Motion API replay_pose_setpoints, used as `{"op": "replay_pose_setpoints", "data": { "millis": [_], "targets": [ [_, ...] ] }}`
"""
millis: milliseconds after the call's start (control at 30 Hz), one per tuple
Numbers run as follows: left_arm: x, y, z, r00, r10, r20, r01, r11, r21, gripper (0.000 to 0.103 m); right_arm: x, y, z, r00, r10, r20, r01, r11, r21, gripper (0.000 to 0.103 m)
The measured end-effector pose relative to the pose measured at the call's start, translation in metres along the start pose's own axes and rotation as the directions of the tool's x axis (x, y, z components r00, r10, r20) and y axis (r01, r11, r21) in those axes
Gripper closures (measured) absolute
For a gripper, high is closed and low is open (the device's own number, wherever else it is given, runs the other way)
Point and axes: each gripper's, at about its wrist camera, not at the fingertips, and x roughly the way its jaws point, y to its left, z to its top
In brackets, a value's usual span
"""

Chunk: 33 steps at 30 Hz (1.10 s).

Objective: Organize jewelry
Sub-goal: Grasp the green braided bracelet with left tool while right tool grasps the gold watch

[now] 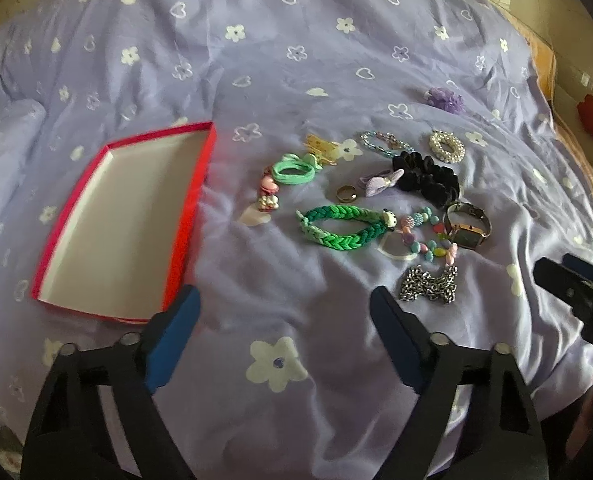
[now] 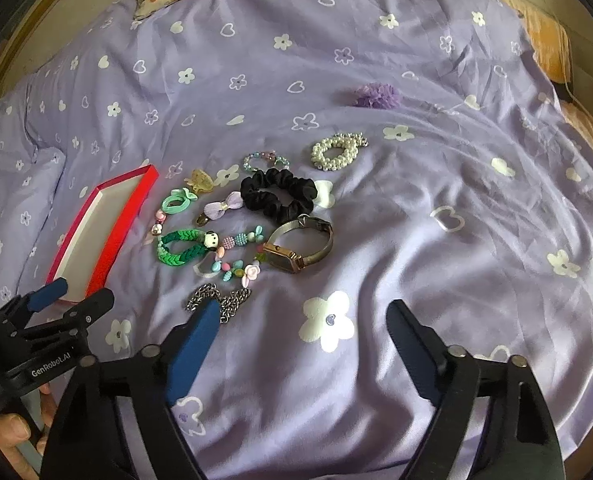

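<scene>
Left wrist view shows the red box (image 1: 124,220) with a white inside and nothing in it, so the sorting has not begun, as far as I can judge. Every piece lies on the purple bedspread (image 1: 296,60).

The left gripper (image 1: 284,308) has its jaws spread with only cloth between them. From its tips the box sits at about ten o'clock, its near corner just beside the left finger. The green braided bracelet (image 1: 342,226) lies near twelve to one o'clock, the silver chain (image 1: 428,286) near two o'clock, close to the right finger.

In the right wrist view the right gripper (image 2: 304,316) is likewise spread and holds nothing. The chain (image 2: 220,300) touches or sits just behind its left finger tip at nine o'clock. The watch (image 2: 300,248) lies at twelve o'clock, the black scrunchie (image 2: 278,196) beyond it, the pearl bracelet (image 2: 336,152) farther on, and a purple flower piece (image 2: 376,96) well apart.
</scene>
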Motion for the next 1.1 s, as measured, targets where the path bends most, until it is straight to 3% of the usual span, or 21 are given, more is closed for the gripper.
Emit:
{"op": "replay_pose_setpoints", "data": {
  "millis": [100,233,667,833,1100],
  "targets": [
    [0.010,0.005,0.004,0.999,-0.035,-0.027,0.035,0.999,-0.024,0.039,0.009,-0.003,0.002,1.000,0.021,-0.017,-0.021,1.000,0.012,0.036],
    [0.027,0.009,0.011,0.994,-0.088,-0.059,0.085,0.995,-0.052,0.052,0.021,-0.005,0.007,0.998,0.042,-0.036,-0.041,0.999,0.028,0.042],
    [0.084,0.009,0.049,0.977,-0.159,-0.140,0.151,0.986,-0.067,0.053,0.064,-0.020,0.033,0.996,0.049,-0.076,-0.043,0.996,0.079,0.050],
    [0.107,0.004,0.056,0.969,-0.169,-0.182,0.162,0.985,-0.051,0.070,0.082,-0.025,0.041,0.995,0.035,-0.094,-0.027,0.996,0.084,0.059],
    [0.117,-0.010,0.059,0.967,-0.159,-0.198,0.167,0.986,0.021,0.086,0.103,-0.024,0.046,0.991,0.013,-0.135,-0.005,0.998,0.057,0.084]
  ]
}}
